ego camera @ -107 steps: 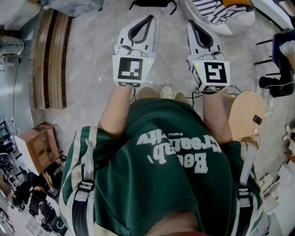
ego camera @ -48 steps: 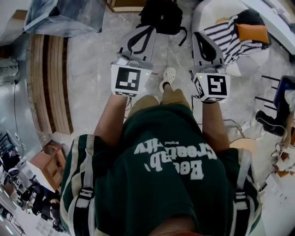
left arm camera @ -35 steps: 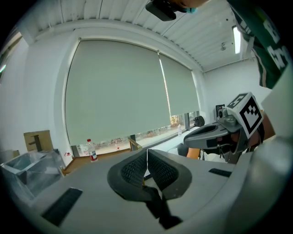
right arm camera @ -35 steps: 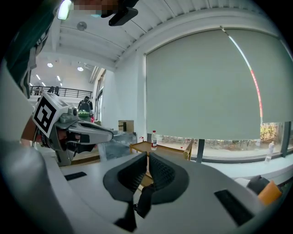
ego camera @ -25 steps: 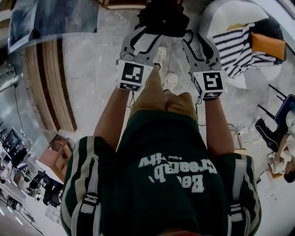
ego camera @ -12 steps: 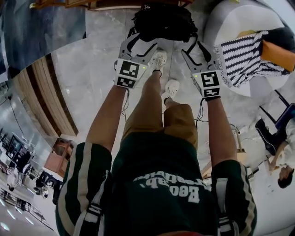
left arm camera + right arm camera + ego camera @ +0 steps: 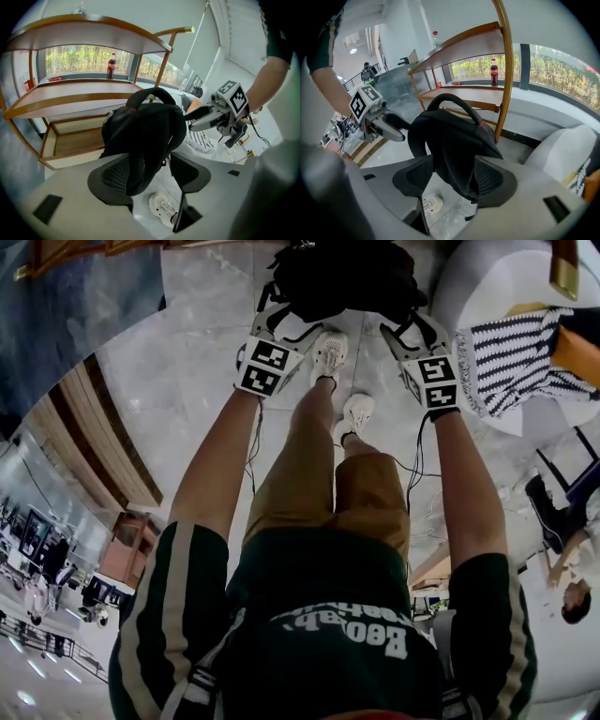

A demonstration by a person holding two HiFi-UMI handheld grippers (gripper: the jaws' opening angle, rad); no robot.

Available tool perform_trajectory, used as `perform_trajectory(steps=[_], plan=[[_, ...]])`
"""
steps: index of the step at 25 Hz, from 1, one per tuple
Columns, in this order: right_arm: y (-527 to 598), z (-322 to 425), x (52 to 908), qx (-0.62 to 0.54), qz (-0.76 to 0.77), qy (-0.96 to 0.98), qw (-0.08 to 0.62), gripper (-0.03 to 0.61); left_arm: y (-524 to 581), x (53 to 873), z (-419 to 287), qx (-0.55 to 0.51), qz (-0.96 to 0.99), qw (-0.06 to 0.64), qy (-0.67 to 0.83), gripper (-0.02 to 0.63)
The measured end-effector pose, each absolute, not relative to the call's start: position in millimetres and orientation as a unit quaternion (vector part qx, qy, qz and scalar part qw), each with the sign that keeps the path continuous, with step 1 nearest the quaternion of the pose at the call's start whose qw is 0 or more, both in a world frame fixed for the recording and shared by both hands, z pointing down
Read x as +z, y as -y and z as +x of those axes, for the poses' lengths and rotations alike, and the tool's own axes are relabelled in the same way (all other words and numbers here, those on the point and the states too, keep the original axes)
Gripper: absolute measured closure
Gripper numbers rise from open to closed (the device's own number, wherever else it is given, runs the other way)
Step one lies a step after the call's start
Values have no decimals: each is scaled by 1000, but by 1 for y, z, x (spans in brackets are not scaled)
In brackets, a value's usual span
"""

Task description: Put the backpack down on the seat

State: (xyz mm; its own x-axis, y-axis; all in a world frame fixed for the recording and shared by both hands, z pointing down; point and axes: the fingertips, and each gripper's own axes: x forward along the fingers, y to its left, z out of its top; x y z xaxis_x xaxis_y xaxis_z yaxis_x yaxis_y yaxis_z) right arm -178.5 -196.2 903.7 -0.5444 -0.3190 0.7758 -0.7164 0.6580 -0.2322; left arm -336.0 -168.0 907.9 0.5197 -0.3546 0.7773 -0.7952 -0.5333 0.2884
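Note:
A black backpack (image 7: 342, 277) stands upright on the stone floor just past the person's feet, its top handle (image 7: 150, 93) arched up. My left gripper (image 7: 281, 320) is at its left side. In the left gripper view my left gripper (image 7: 150, 161) has just been opening, with a shoulder strap between the jaws, near the left pad and apart from the right one. My right gripper (image 7: 412, 329) is at the pack's right side. The right gripper (image 7: 453, 164) has also just opened, the pack's padded edge lying by its right pad. The white seat (image 7: 487, 277) is to the right.
A curved wooden shelf unit (image 7: 84, 93) with a cola bottle (image 7: 111, 65) stands right behind the backpack. A striped cushion (image 7: 516, 343) lies on the seat. The person's white shoes (image 7: 328, 352) are under the grippers. Cables (image 7: 412, 465) trail from the right gripper.
The person has bent forward and both grippers have dropped down and ahead to the backpack. They now sit at its two sides, with straps between their jaws.

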Motion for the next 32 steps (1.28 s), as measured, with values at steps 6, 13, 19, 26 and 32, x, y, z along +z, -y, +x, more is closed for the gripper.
perform_trajectory(steps=[6, 13, 19, 26, 32], plan=[[226, -169, 923, 298, 366, 810, 347, 322, 188, 945, -326, 351, 810, 339, 327, 331], [224, -169, 967, 329, 309, 814, 366, 322, 205, 966, -306, 352, 816, 343, 304, 331], [221, -207, 978, 362, 248, 825, 355, 324, 205, 968, -294, 367, 822, 338, 273, 453], [220, -207, 950, 343, 242, 844, 334, 497, 205, 945, -276, 364, 841, 306, 258, 528], [207, -233, 878, 336, 234, 857, 313, 500, 196, 887, -288, 353, 855, 291, 242, 532]])
